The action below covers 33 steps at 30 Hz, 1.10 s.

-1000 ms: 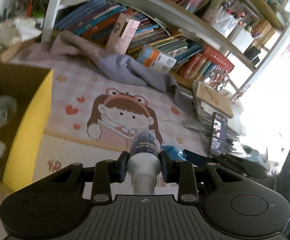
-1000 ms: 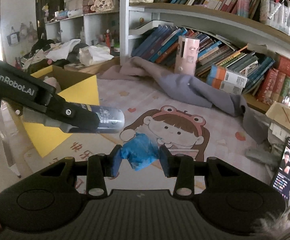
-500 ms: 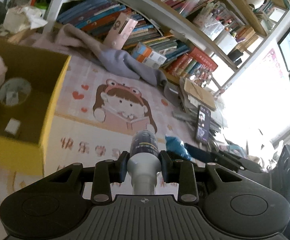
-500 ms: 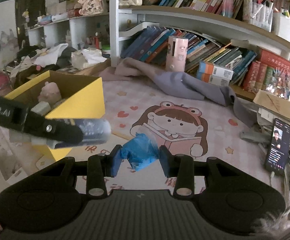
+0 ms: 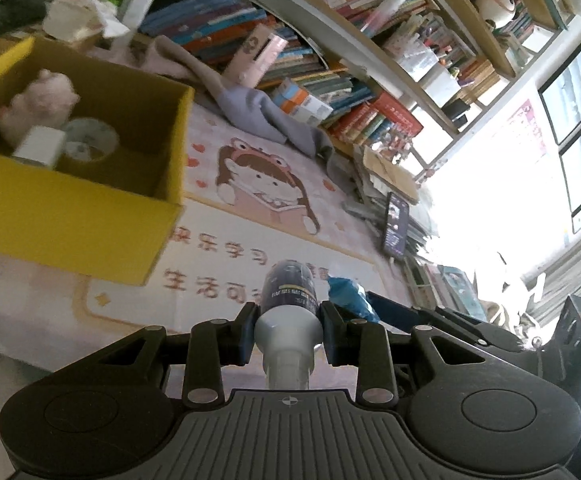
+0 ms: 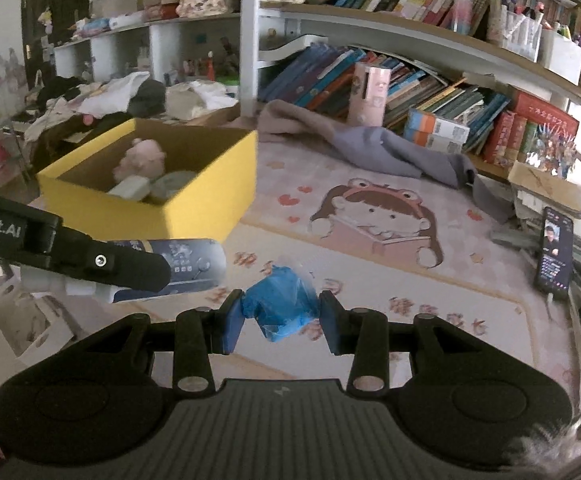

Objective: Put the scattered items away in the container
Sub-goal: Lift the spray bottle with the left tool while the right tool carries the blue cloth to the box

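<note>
A dark bottle with a grey cap is clamped by the closed left gripper, and a crumpled blue wrapper is pinched between the pads of the right gripper; both are held above a pink cartoon mat. The yellow box, holding a plush toy, is set on the mat's left. Crowded bookshelves are seen behind, with a grey cloth and a phone at the mat's edges.
</note>
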Available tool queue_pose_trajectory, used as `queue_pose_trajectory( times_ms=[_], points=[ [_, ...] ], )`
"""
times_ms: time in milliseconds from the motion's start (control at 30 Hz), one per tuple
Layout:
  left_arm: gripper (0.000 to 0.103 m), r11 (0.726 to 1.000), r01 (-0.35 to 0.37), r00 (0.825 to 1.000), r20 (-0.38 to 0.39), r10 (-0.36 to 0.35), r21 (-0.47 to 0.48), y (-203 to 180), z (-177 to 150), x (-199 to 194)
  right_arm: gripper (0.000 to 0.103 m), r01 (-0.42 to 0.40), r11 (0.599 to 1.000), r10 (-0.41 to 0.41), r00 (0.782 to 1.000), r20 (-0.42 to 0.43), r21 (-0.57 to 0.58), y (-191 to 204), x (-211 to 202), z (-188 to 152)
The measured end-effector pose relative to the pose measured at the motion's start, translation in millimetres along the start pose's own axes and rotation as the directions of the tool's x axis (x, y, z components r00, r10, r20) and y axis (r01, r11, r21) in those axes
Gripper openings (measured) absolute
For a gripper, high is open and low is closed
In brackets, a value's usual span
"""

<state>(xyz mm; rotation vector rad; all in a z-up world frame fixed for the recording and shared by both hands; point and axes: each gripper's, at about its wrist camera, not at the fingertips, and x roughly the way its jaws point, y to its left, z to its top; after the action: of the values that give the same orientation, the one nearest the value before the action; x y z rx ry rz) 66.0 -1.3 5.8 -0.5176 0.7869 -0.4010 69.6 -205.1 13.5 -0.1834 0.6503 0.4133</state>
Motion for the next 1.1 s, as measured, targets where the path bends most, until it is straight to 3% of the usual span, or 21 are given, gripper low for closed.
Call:
queue_pose_trajectory(
  times_ms=[500,1100],
  points=[
    [0.031,0.998,-0.049,0.998,0.024,0.050,-0.025,33,-22,-53,0.038,-0.095,0.995,0.095,0.995,-0.014,-0.029,68,-9,-4],
    [0.031,0.996,-0.063,0.997,0.047,0.066,-0.055,56,-23,-76,0.038,-0.132,0.987,0.131,0.991,-0.017,-0.086,103,-5,1]
  ],
)
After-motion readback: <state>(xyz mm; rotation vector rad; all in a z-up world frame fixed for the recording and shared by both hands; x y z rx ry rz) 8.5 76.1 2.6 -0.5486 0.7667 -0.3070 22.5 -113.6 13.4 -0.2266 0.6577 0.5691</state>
